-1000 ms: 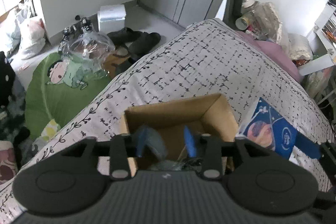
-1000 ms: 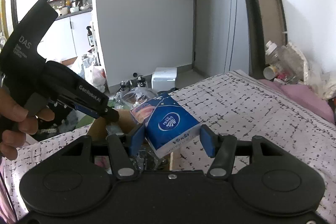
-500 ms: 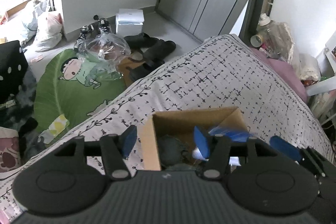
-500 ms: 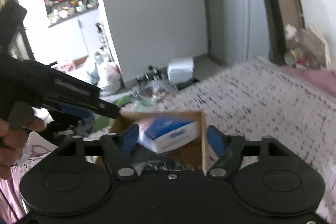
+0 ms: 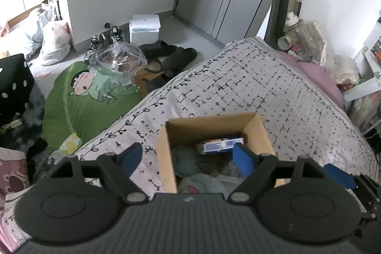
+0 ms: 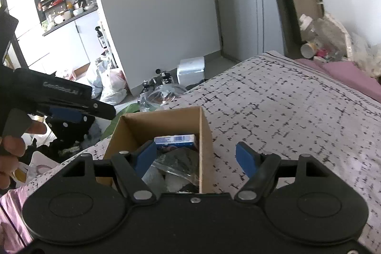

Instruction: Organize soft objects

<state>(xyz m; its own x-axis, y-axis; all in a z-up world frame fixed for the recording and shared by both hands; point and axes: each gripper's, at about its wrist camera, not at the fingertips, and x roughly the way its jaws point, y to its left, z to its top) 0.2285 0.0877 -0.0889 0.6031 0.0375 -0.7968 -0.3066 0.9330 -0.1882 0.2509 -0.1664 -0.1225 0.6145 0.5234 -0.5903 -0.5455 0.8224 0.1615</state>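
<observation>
An open cardboard box (image 5: 209, 121) stands on the patterned bed cover (image 5: 262, 92). Inside lie a blue tissue pack (image 5: 220, 145), a grey soft item (image 5: 184, 158) and plastic-wrapped things. My left gripper (image 5: 189, 160) is open and empty over the box's left wall. My right gripper (image 6: 196, 157) is open and empty over the box's (image 6: 162, 118) right wall; the tissue pack (image 6: 175, 140) lies at the box's far end. The left gripper's body (image 6: 71, 106) shows at the left of the right wrist view.
The bed's edge runs diagonally at left, with a green leaf cushion (image 5: 78, 106), a clear plastic bag (image 5: 119, 61), shoes (image 5: 166, 56) and a white box (image 5: 144, 26) on the floor. Bottles and bags (image 5: 307, 39) crowd the bed's far right corner.
My right gripper opened and let go of the blue tissue pack, which now lies in the box. My left gripper opened wider and shifted left.
</observation>
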